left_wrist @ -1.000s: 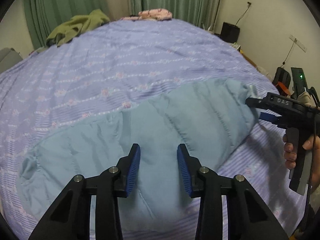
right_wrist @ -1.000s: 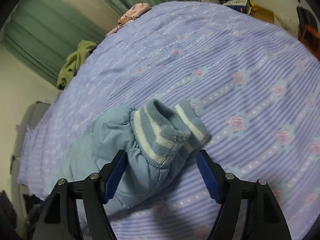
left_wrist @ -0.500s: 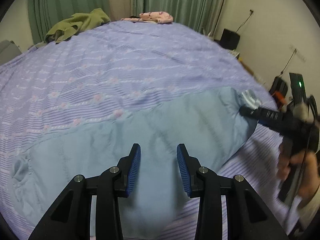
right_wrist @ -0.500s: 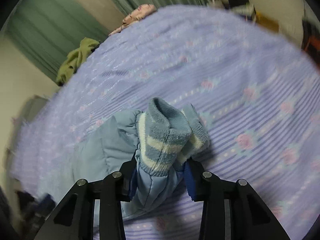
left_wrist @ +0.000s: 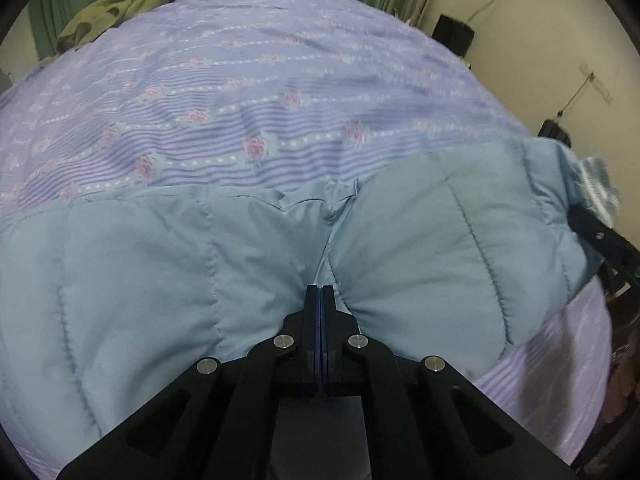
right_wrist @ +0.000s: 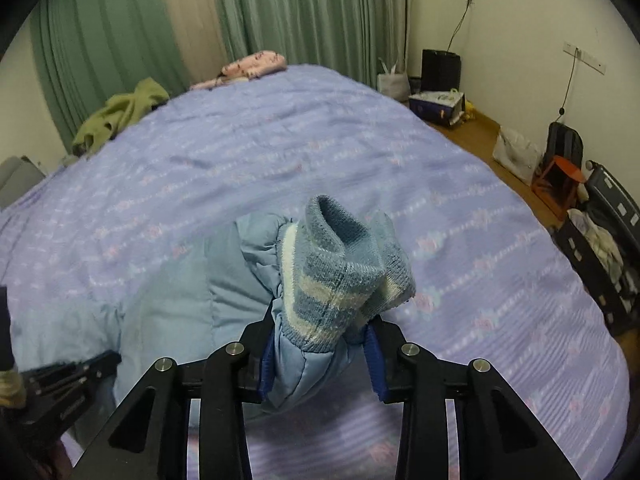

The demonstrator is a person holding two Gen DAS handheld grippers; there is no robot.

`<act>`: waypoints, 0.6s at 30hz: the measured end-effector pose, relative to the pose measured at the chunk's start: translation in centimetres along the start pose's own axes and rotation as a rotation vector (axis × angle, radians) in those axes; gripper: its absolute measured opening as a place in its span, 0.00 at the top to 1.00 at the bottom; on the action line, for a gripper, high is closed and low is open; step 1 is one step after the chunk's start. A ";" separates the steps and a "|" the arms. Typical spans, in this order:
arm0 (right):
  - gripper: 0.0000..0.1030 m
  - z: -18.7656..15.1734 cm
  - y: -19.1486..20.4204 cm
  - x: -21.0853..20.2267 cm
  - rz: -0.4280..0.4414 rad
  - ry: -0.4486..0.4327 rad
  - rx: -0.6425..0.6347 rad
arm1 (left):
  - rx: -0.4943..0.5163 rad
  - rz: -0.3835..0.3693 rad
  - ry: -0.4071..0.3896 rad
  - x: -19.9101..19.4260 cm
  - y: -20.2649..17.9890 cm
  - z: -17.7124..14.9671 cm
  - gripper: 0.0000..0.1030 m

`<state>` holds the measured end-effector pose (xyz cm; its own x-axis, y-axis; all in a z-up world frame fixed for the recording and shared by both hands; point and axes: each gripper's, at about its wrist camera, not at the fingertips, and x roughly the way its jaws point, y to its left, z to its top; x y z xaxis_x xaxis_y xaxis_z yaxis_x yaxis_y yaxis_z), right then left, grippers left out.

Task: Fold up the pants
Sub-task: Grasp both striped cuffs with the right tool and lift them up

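my left claw (left_wrist: 321, 292) pinches shut on the blue pants (left_wrist: 420, 248), right claw (right_wrist: 320, 354) closing round their striped cuffs (right_wrist: 340, 276), no writing legible.

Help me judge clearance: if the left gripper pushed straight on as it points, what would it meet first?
The left gripper is already pinched shut on the quilted blue pants; pushing on, it would likely press that padding into the bedspread.

Black jaws — blue pads (right_wrist: 374, 364), silver screws

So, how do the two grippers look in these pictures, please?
Both the left gripper and the right gripper are matte black, with angular linkage arms joined by round silver pins and with triangular cut-outs. Their fingers carry blue pads. No cable, marking or sleeve shows clearly.
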<state>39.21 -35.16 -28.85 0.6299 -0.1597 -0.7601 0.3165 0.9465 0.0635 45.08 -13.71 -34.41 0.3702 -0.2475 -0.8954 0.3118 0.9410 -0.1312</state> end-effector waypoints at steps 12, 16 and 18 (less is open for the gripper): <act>0.64 0.7 2.8 -3.2 0.008 -0.051 -0.080 | -0.028 0.017 0.074 0.0 0.6 1.6 0.96; 0.64 1.4 3.0 -4.7 0.006 -0.060 -0.073 | -0.057 0.011 -0.008 -5.2 0.8 1.8 0.59; 0.64 1.7 3.7 -5.9 -0.003 -0.075 -0.095 | -0.078 0.047 -0.018 -7.8 1.3 1.9 0.59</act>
<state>37.84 -31.22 -23.01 0.6813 -0.1795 -0.7097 0.2522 0.9677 -0.0026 44.28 -11.00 -26.81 0.3991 -0.2058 -0.8935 0.2243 0.9668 -0.1225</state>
